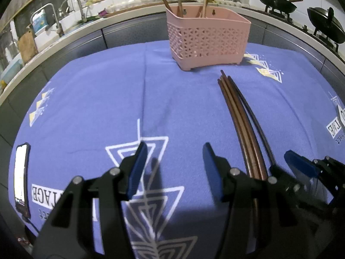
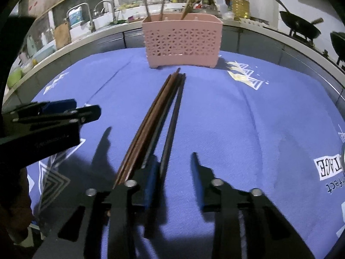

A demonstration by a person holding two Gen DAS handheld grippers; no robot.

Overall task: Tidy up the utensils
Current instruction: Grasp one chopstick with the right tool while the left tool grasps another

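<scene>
**Chopsticks lie in a row before a pink basket on a kitchen worktop**

A blue cloth [image 1: 183, 108] printed with white triangle motifs and lettering covers the worktop, creased along a fold that runs toward the pink basket [image 1: 208, 40]. Behind the basket a pale kitchen counter curves around the room, carrying a sink with two taps [image 1: 64, 15] to its left, bottles and jars directly behind it, and dark woks [image 1: 278, 1] on burner stands to its right. A phone [image 1: 21, 179] with a lit screen lies at the cloth's near left edge, well apart from the basket.

The basket, a perforated plastic holder on short feet, stands upright at the far side of the cloth with several chopsticks propped inside, leaning at angles above the rim. In front of it lie the loose chopsticks [image 2: 159, 116], brown ones pressed together and a darker one just beside them; their long axis runs from the tongs toward the basket, the tips stopping just short of its base.

The left tongs [image 1: 174, 168] are released, fingers spread wide over bare cloth to the left of the chopsticks. The right tongs [image 2: 174, 179] are also spread apart, low over the near ends of the chopsticks, with the dark stick lying between the fingers and the brown ones passing under the left finger; nothing is gripped.
</scene>
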